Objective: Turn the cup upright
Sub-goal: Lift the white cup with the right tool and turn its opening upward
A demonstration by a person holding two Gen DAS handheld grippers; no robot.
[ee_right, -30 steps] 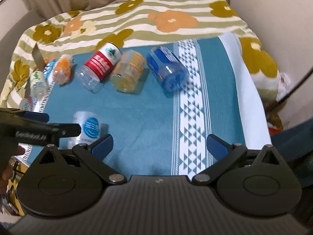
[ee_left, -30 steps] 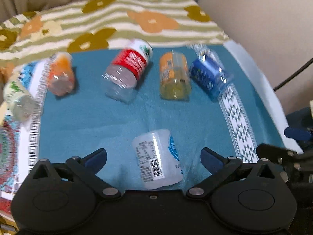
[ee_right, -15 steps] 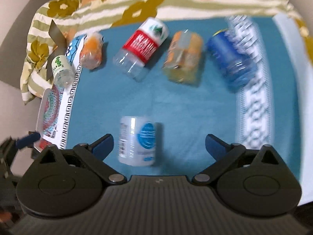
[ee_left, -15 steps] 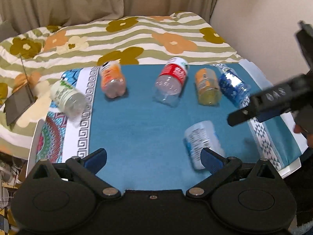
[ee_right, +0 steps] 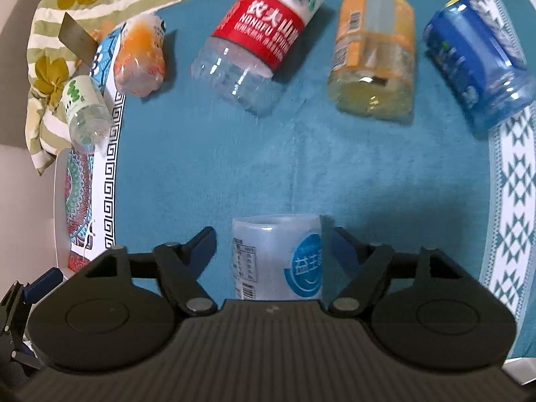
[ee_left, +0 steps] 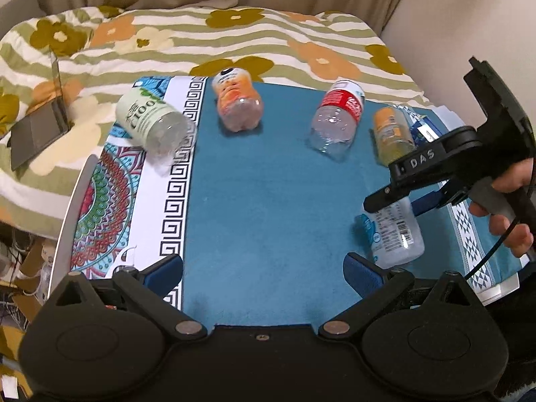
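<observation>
Right wrist view: the right gripper is positioned with its blue-padded fingers spread apart on either side of the translucent white plastic cup, close to its sides without clear contact. The cup lies on its side on the teal fabric mat. Its label carries a blue circular logo with white Chinese characters, a printed table and a barcode.

Beyond the cup, relative to it, five cut plastic bottle sections lie on their sides in a row:
- Far left: clear cup with green and white label, resting on the mat's Greek-key patterned border.
- Left: crumpled orange-labelled cup.
- Directly beyond: clear ribbed cup with red label, reading "NONGFU SPRING" under Chinese characters, with a green triangular mountain mark on white.
- Right: yellow-tinted cup with orange label bearing a barcode.
- Far right: blue cup; its label text is too blurred to read.

Left wrist view: the left gripper hovers well left of the white cup, fingers wide apart and empty. The right gripper's body shows the embossed letters "DAS". A striped floral quilt lies beyond the mat.
</observation>
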